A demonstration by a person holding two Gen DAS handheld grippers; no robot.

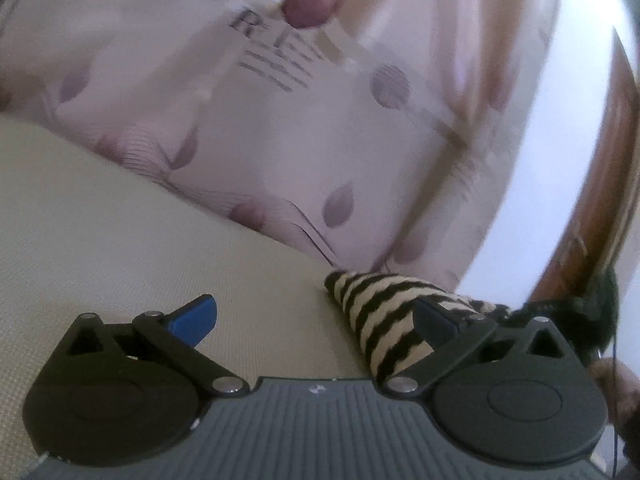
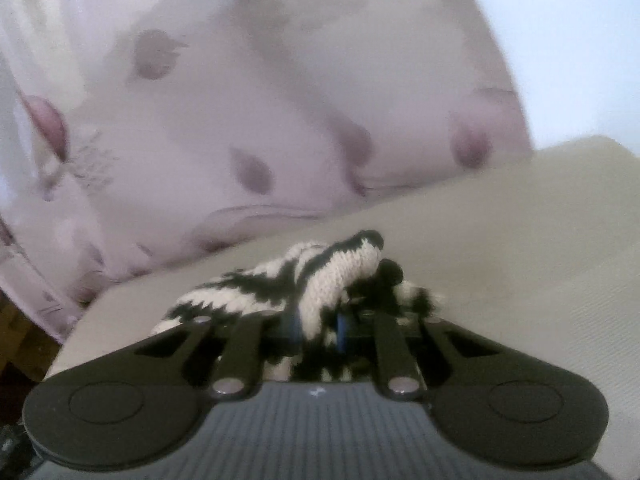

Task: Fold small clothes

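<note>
A small knit garment with black and cream zigzag stripes (image 1: 380, 320) lies on a cream textured surface (image 1: 120, 240). In the left wrist view my left gripper (image 1: 316, 320) stands wide open. Its blue left fingertip (image 1: 196, 320) rests over bare surface, and the right fingertip (image 1: 436, 322) lies against the garment's edge without pinching it. In the right wrist view my right gripper (image 2: 318, 328) is shut on a bunched fold of the same striped garment (image 2: 332, 276), which humps up just beyond the blue pads. The rest of the garment trails under the jaws, hidden.
Pale lilac fabric with purple leaf prints (image 1: 280, 140) rises behind the cream surface (image 2: 520, 240) and carries dark printed letters (image 1: 256, 24). Brown wooden furniture (image 1: 600, 200) stands at the right. Dark wooden floor (image 2: 20, 340) shows past the surface's left edge.
</note>
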